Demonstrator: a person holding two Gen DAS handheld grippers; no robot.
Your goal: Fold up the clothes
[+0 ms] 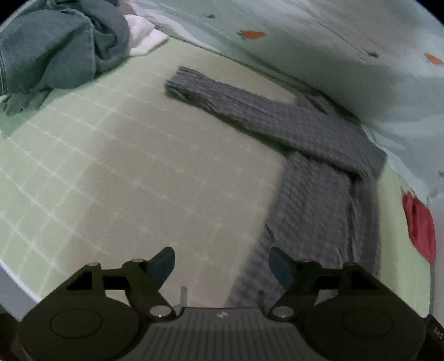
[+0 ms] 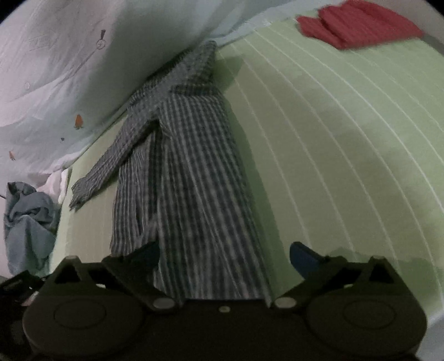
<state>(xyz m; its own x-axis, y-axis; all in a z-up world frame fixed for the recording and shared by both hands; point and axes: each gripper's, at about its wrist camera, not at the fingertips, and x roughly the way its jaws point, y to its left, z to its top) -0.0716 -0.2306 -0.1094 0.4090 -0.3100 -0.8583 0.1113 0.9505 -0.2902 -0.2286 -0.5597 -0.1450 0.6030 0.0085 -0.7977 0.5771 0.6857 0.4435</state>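
Left wrist: shirt (image 1: pixel 313 172) half-folded into narrow strip, sleeve (image 1: pixel 222 100) out toward 10 o'clock. Left gripper (image 1: pixel 222 266), right gripper (image 2: pixel 224 258) both apart, empty. Next: tuck sleeve.

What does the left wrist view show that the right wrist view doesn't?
Only the left wrist view: the open left claw, its tips holding nothing.
Only the right wrist view: the open right claw over the shirt's hem.
Both: the grey checked shirt with one sleeve stretched out, the crumpled blue garment, the red clothes, the green sheet.
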